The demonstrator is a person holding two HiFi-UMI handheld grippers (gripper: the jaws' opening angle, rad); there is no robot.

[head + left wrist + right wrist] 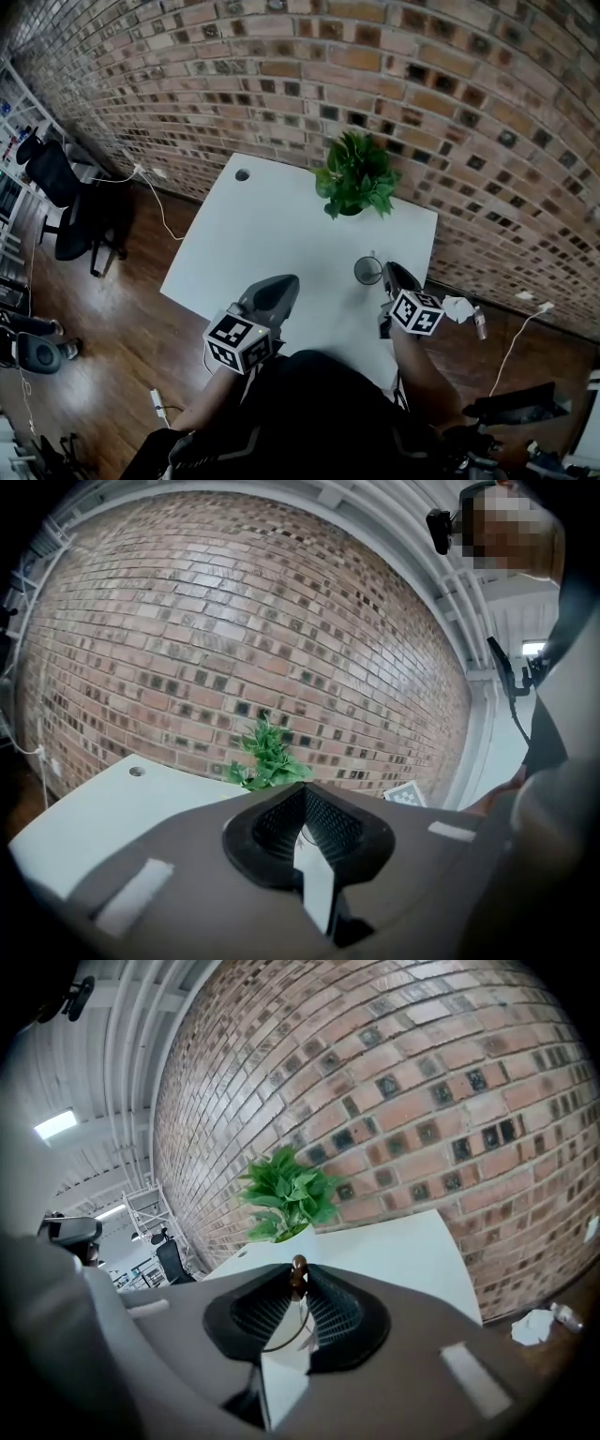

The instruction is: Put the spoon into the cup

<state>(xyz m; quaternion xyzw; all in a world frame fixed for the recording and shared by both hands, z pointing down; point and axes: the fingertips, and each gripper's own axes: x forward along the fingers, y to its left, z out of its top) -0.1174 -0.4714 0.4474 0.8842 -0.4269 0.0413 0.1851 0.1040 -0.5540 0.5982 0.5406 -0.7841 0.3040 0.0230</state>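
A small dark cup [367,271] stands on the white table [272,225] near its right front corner. My right gripper [387,274] sits just right of the cup, almost touching it. In the right gripper view this gripper [298,1277] is shut on the spoon [298,1273]: only its brown handle end shows, pinched between the jaw tips, with a thin curved rim in the gap below. The spoon's bowl is hidden. My left gripper [281,283] hovers over the table's front edge, left of the cup. Its jaws [302,797] meet at the tips with nothing in them.
A potted green plant [356,178] stands at the table's back edge against the brick wall. A black office chair [66,206] is on the wood floor at left. A crumpled tissue [459,307] and a small bottle [480,323] lie on the floor at right.
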